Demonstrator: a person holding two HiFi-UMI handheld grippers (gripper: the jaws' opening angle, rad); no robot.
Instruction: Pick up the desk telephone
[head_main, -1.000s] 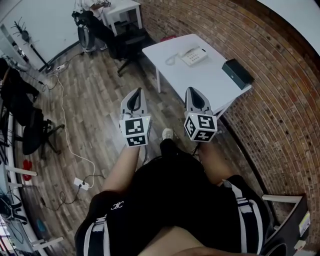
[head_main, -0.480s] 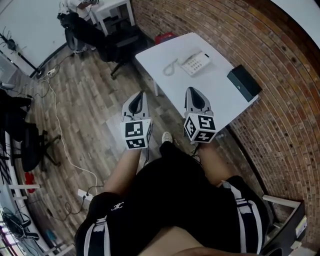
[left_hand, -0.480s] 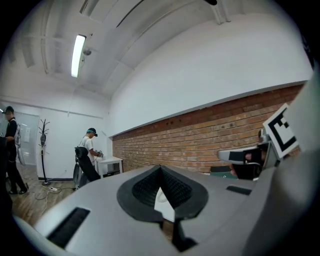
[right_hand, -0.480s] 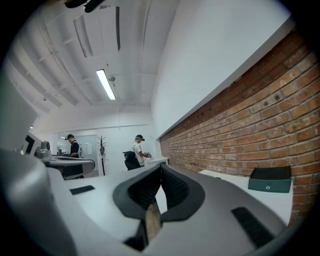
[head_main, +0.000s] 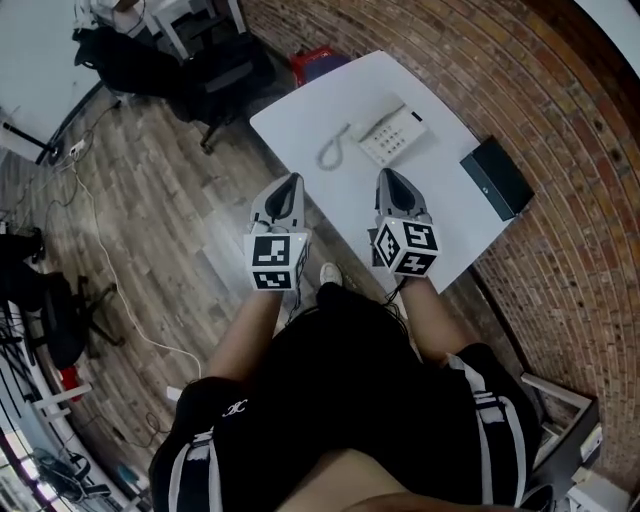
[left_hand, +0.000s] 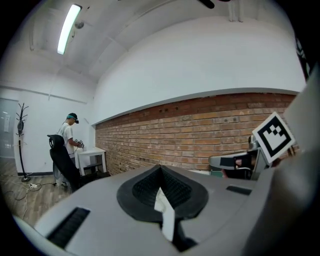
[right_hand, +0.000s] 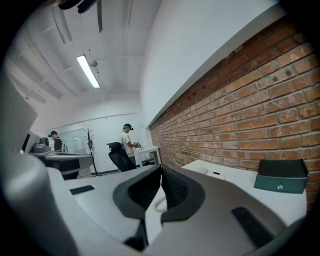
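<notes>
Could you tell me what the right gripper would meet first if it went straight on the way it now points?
Probably the desk telephone on the white table; the shut right gripper points over the near edge towards it. Its coiled cord lies beside that line; depth is unclear.

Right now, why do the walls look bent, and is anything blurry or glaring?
Head view: the wide lens bows the brick wall and darkens the corners; the telephone is sharp. Left gripper view: the ceiling lamp glares, and the close foreground looks soft. Right gripper view: curved walls too, evenly lit.
</notes>
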